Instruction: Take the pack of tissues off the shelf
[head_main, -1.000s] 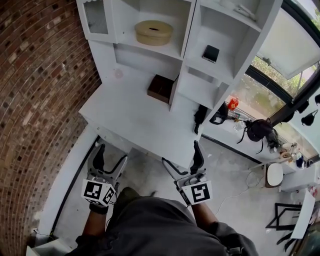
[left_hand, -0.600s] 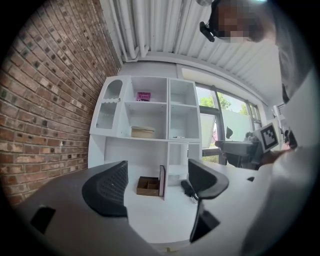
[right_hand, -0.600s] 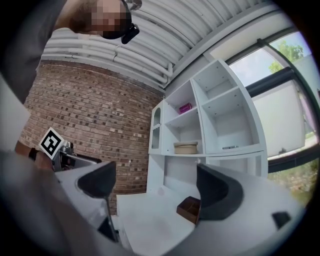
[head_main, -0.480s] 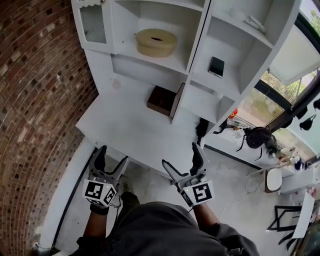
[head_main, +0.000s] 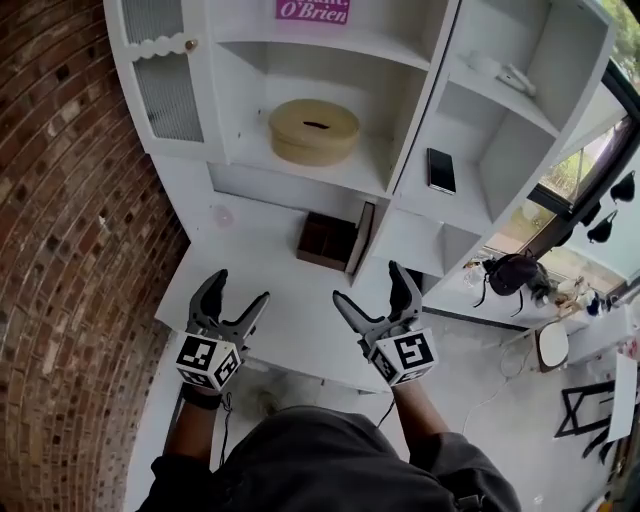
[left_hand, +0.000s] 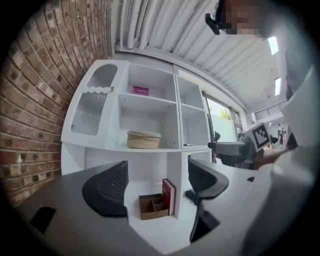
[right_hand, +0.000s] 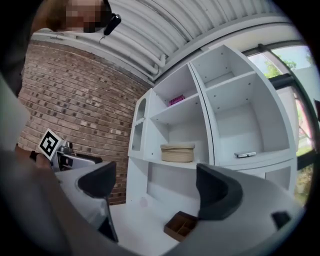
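A tan oval tissue box (head_main: 313, 130) with a slot in its top sits on the middle shelf of the white shelf unit (head_main: 420, 120). It also shows in the left gripper view (left_hand: 143, 139) and in the right gripper view (right_hand: 177, 152). My left gripper (head_main: 237, 295) (left_hand: 157, 172) is open and empty over the front of the white desk top (head_main: 270, 270). Beside it my right gripper (head_main: 370, 288) (right_hand: 155, 182) is open and empty too. Both point at the shelf and stand well short of the tissue box.
A brown divided tray (head_main: 325, 240) and a red book (head_main: 360, 238) stand on the desk under the shelf. A dark phone (head_main: 441, 170) lies in the right compartment. A brick wall (head_main: 60, 200) closes the left side. A glazed cabinet door (head_main: 165, 90) is at upper left.
Both grippers have moved forward and up, from over the floor in front of the desk to over its front edge. The shelf now looks nearer and fuller in view.
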